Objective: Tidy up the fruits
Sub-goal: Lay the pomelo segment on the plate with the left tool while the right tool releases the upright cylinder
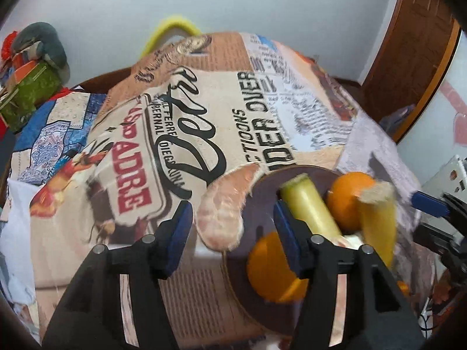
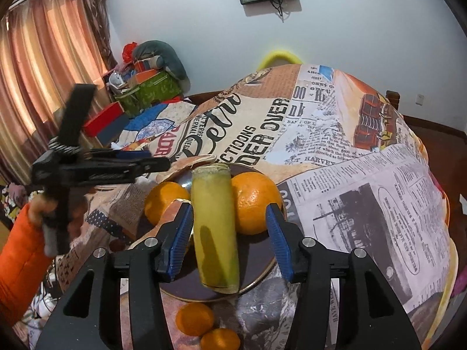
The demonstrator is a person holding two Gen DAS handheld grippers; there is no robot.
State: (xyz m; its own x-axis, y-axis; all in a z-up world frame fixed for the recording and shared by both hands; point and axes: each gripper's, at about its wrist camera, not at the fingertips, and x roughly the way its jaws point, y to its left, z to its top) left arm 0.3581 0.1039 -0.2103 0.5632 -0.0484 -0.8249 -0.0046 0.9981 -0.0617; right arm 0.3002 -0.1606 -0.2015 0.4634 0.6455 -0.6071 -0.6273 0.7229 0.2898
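Both claws open, nothing gripped. Right claw (image 2: 229,240) poised over the dark plate (image 2: 262,265) — green stalk (image 2: 216,227) lying between its blue pads, untouched, one orange (image 2: 254,202) to its right, another (image 2: 163,201) to its left. Left claw (image 1: 233,233) at the plate's left edge, over a peeled segment (image 1: 221,218). Two small oranges (image 2: 195,318) near, off the plate.
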